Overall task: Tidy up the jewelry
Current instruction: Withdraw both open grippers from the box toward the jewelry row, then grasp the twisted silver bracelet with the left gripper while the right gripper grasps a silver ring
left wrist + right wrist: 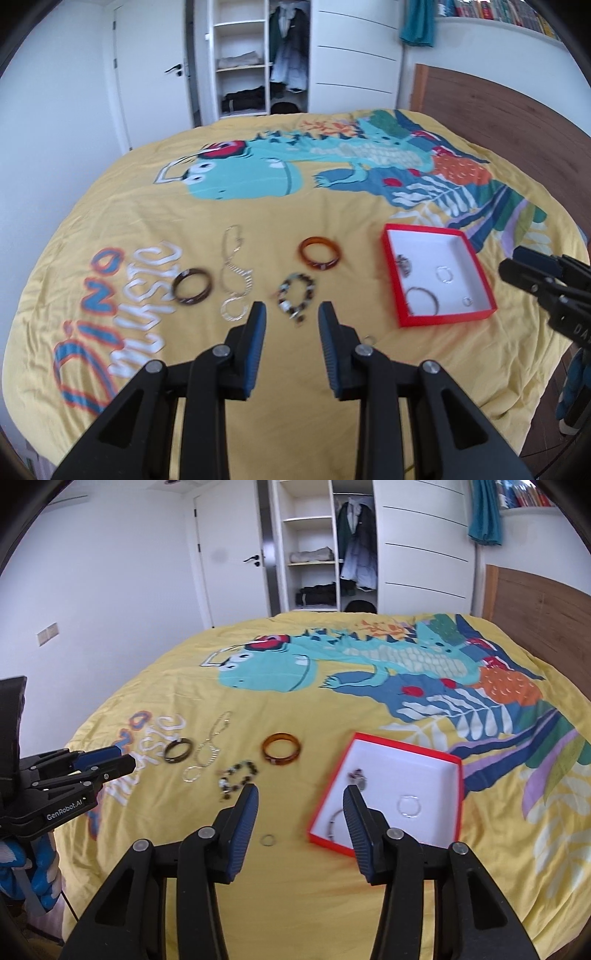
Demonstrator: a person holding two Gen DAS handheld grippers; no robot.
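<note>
Yellow bedcover (332, 229) with a dinosaur print spreads over the bed, and the red box (448, 317) with a white inside serves as the landmark for everything on it. Inside the box lie a dark thin bangle (423, 301) at its near left corner, a clear ring-shaped piece (444, 275) near the middle, a small ring (467, 301) toward the near right corner, and a dark clustered piece (404, 265) by the left wall. Left of the box, well apart from it, rests an amber bangle (319, 253). Further left and nearer the camera sits a beaded bracelet (297, 295), then a silver chain necklace (236, 277), and farthest from the box a dark brown bangle (192, 286). A small loose ring (267, 840) lies on the cover just left of the box's near corner.

The left tool (291, 325) hangs above the cover with its jaws spread apart and nothing between them, pointing at the beaded bracelet. The right tool (300, 814) also stands spread and empty, its right finger (356, 823) overlapping the box's near left edge in the right wrist view.
</note>
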